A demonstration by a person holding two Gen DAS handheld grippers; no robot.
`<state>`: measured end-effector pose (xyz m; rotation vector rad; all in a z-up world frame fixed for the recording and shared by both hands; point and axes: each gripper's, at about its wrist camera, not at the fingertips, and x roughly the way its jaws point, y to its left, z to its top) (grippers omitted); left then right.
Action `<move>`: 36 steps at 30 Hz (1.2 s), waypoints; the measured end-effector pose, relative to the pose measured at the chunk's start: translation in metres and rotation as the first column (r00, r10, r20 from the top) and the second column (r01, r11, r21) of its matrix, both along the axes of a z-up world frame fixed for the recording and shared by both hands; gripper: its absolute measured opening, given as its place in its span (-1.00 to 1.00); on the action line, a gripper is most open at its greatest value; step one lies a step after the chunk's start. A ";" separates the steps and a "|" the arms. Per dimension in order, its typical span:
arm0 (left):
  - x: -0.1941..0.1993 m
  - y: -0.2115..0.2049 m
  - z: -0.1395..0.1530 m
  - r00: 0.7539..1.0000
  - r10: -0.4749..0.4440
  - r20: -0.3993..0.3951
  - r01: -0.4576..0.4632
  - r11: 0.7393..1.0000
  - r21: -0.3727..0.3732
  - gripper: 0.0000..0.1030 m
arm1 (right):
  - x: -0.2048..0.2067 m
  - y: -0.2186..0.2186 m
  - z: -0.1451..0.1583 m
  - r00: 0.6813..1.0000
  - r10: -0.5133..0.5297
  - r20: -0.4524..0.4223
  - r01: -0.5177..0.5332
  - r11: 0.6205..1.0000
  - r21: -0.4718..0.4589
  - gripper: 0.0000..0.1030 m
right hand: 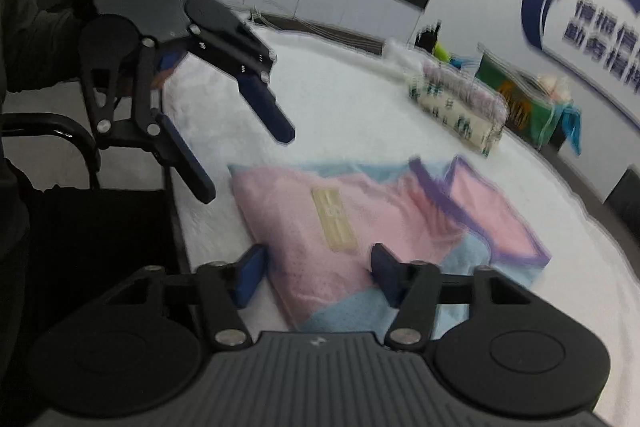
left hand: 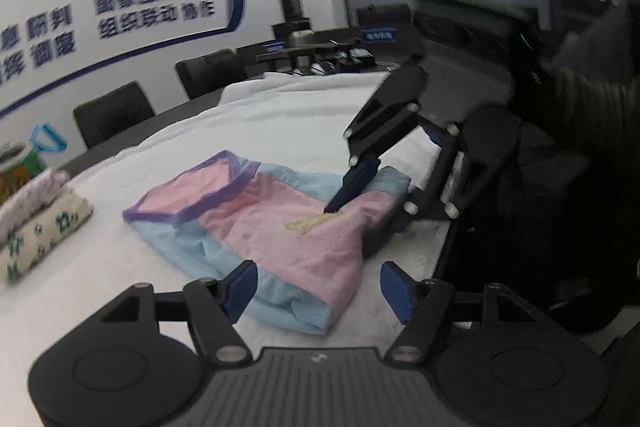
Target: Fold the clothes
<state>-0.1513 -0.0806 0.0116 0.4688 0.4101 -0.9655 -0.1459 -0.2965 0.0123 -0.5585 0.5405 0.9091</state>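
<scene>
A pink and light-blue mesh garment (left hand: 280, 223) with purple trim and a beige label lies partly folded on the white-covered table (left hand: 280, 115). In the left wrist view my left gripper (left hand: 318, 291) stands open over the garment's near blue hem, pads clear of the cloth. My right gripper (left hand: 352, 225) is at the garment's right corner: its upper fingertip rests by the label and the cloth edge drapes over the lower finger. In the right wrist view the right gripper (right hand: 316, 279) is open with the garment (right hand: 360, 211) spread between its pads. The left gripper (right hand: 246, 167) hovers open and empty by the garment's far corner.
A stack of folded floral clothes (left hand: 36, 223) (right hand: 456, 107) sits at the table's far side beside a green bag (right hand: 520, 107). Black chairs (left hand: 112, 111) line the wall. A person's dark sleeve (left hand: 580, 87) and a chair armrest (right hand: 52, 131) are beside the table's near edge.
</scene>
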 end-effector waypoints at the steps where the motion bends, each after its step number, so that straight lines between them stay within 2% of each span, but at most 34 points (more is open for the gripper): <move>1: 0.002 -0.005 0.000 1.000 -0.011 0.020 0.011 1.000 0.020 0.29 | 0.004 -0.005 0.003 0.999 0.002 -0.035 -0.001 1.000 0.031 -0.57; 2: 0.005 -0.010 -0.001 0.999 -0.027 0.038 0.026 0.999 0.041 0.29 | 0.008 -0.008 0.007 0.999 0.005 -0.052 -0.003 0.999 0.051 -0.65; 5: 0.017 -0.026 -0.005 0.993 -0.093 0.068 0.085 0.990 0.110 0.30 | 0.021 -0.019 0.019 0.997 0.020 -0.080 -0.011 0.994 0.112 -0.65; 6: 0.023 -0.031 -0.007 0.992 -0.110 0.064 0.101 0.987 0.129 0.30 | 0.024 -0.023 0.023 0.996 0.021 -0.090 -0.009 0.992 0.126 -0.65; 8: 0.039 -0.037 -0.008 0.995 -0.103 0.008 0.101 0.986 0.135 0.28 | 0.029 -0.030 0.029 0.994 0.022 -0.106 -0.007 0.990 0.142 -0.65; 9: 0.047 -0.039 -0.008 0.995 -0.098 -0.022 0.100 0.986 0.136 0.15 | 0.032 -0.033 0.031 0.993 0.024 -0.114 -0.008 0.990 0.144 -0.65; 10: 0.056 -0.039 -0.008 0.994 -0.088 -0.060 0.095 0.987 0.126 -0.20 | 0.033 -0.035 0.033 0.992 0.028 -0.121 -0.010 0.988 0.151 -0.65; 12: 0.074 -0.035 -0.006 0.989 -0.057 -0.138 0.071 0.993 0.098 -0.63 | 0.034 -0.037 0.034 0.992 0.022 -0.125 -0.002 0.987 0.160 -0.65; 13: 0.084 -0.031 -0.005 0.982 -0.039 -0.186 0.052 0.997 0.064 -0.69 | 0.034 -0.036 0.034 0.992 0.009 -0.122 0.011 0.987 0.158 -0.50; 14: 0.093 -0.026 -0.004 0.972 -0.024 -0.234 0.032 0.999 0.031 -0.71 | 0.031 -0.034 0.033 0.995 -0.014 -0.102 0.029 0.989 0.144 -0.06; 16: 0.109 -0.015 -0.003 0.949 -0.012 -0.314 -0.001 0.999 -0.040 -0.79 | 0.020 -0.028 0.027 0.998 -0.047 -0.037 0.051 0.993 0.104 0.59; 18: 0.115 -0.008 -0.005 0.939 -0.006 -0.343 -0.020 0.997 -0.071 -0.80 | 0.000 -0.023 0.016 0.997 -0.025 0.067 0.021 0.998 0.060 0.59; 19: 0.117 -0.008 -0.005 0.936 -0.008 -0.353 -0.022 0.997 -0.079 -0.81 | -0.006 -0.021 0.009 0.995 -0.025 0.097 0.022 0.999 0.037 0.56; 21: 0.117 -0.008 -0.006 0.931 -0.016 -0.365 -0.018 0.996 -0.088 -0.83 | -0.012 -0.017 -0.003 0.990 -0.040 0.138 0.040 0.999 -0.002 0.26; 22: 0.117 -0.008 -0.006 0.929 -0.019 -0.369 -0.016 0.996 -0.092 -0.85 | -0.011 -0.018 -0.006 0.989 -0.052 0.136 0.052 0.999 0.003 -0.14; 23: 0.114 -0.008 -0.006 0.929 -0.022 -0.369 -0.013 0.996 -0.092 -0.86 | -0.007 -0.020 -0.006 0.991 -0.072 0.109 0.069 0.997 0.027 -0.65; 24: 0.111 -0.007 -0.006 0.926 -0.031 -0.376 -0.004 0.996 -0.093 -0.87 | -0.004 -0.022 -0.004 0.993 -0.085 0.080 0.082 0.996 0.044 -0.78; 26: 0.105 -0.005 -0.006 0.916 -0.043 -0.398 0.003 0.995 -0.099 -0.87 | 0.000 -0.025 0.002 0.996 -0.086 0.025 0.084 0.994 0.069 -0.79; 29: 0.093 0.012 -0.005 0.867 -0.105 -0.486 0.017 0.983 -0.181 -0.87 | -0.005 -0.030 0.015 0.997 -0.006 -0.075 0.015 0.993 0.119 -0.80; 31: 0.086 0.023 -0.005 0.829 -0.147 -0.539 0.018 0.971 -0.237 -0.87 | -0.005 -0.036 0.022 0.986 0.052 -0.157 -0.025 0.985 0.172 -0.80; 33: 0.094 0.028 -0.009 0.802 -0.141 -0.581 -0.040 0.957 -0.288 -0.86 | 0.000 -0.045 0.026 0.971 0.081 -0.226 -0.026 0.971 0.238 -0.79; 36: 0.111 0.032 -0.016 0.763 -0.100 -0.638 -0.159 0.928 -0.336 -0.86 | 0.021 -0.060 0.027 0.962 0.035 -0.271 0.060 0.940 0.336 -0.78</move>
